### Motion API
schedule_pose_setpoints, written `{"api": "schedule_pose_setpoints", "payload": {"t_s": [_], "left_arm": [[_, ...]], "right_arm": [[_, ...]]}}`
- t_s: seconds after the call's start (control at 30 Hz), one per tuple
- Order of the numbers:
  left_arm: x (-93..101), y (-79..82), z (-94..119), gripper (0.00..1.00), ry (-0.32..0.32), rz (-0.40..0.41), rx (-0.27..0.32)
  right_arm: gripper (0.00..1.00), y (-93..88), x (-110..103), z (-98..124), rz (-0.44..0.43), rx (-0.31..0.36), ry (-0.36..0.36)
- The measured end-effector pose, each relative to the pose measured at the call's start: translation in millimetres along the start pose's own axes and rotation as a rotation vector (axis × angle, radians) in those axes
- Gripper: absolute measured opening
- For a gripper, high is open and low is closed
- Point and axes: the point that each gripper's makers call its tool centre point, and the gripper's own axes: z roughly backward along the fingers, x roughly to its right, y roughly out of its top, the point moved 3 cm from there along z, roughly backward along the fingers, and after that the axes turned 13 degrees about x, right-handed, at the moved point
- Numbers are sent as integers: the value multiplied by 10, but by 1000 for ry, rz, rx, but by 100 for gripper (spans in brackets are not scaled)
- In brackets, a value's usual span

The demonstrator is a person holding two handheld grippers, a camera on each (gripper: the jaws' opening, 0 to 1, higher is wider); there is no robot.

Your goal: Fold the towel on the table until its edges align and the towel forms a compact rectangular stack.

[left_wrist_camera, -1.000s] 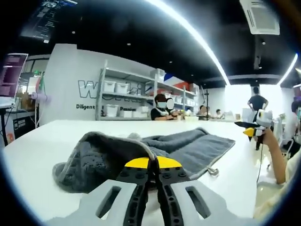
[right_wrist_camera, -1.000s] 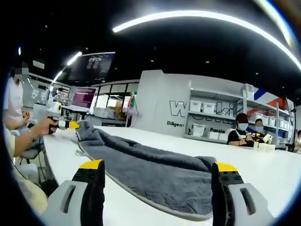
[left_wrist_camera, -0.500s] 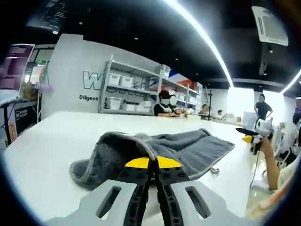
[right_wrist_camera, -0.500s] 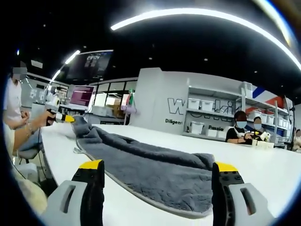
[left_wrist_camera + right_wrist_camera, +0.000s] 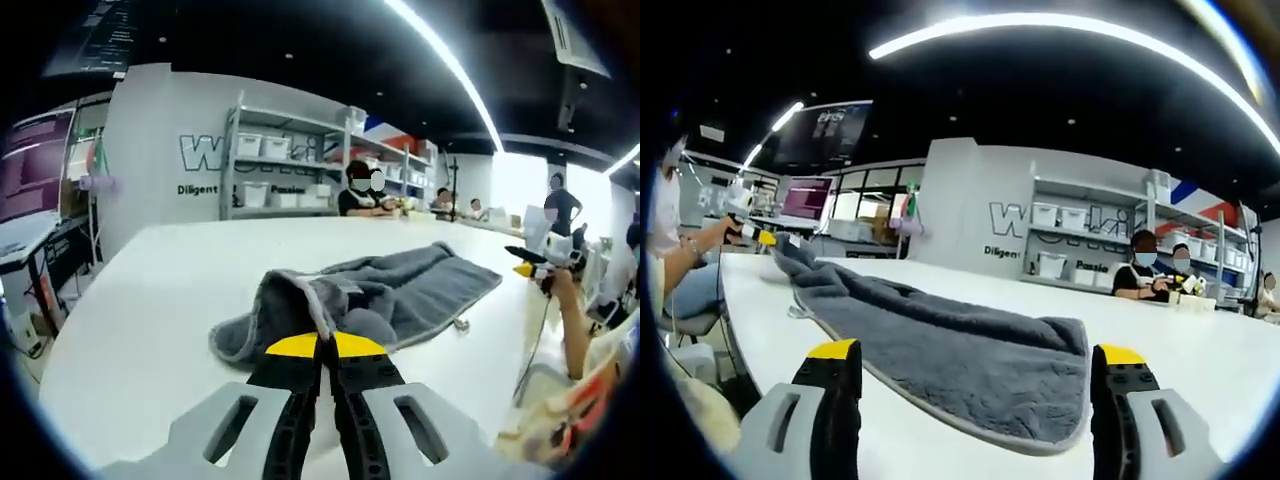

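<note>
Grey towel [image 5: 400, 295] lies on the white surface [image 5: 150, 320], stretched lengthwise between the two grippers. Left gripper [image 5: 320, 345] has its yellow-tipped jaws pressed together on a bunched towel corner, lifted off the surface right at the tips; rest of the towel trails away toward the far side. Right gripper [image 5: 975, 352] is spread wide, nothing between its jaws, hovering just short of the near flat end of the towel [image 5: 970, 355], not touching it.
</note>
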Motion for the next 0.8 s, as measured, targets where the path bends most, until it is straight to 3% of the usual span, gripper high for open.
{"api": "schedule_pose_setpoints", "payload": {"t_s": [0.3, 0.53, 0.67, 0.8], "left_arm": [[-215, -59, 321, 2, 38, 15, -81], [-308, -310, 571, 2, 49, 67, -217], [-367, -386, 655, 2, 60, 95, -249], [-424, -499, 731, 2, 84, 62, -310]], "right_arm": [[97, -42, 2, -17, 11, -20, 8], [97, -59, -8, -24, 19, -30, 10], [97, -91, -27, -41, 25, -43, 13], [97, -124, -62, -48, 40, -61, 22]]}}
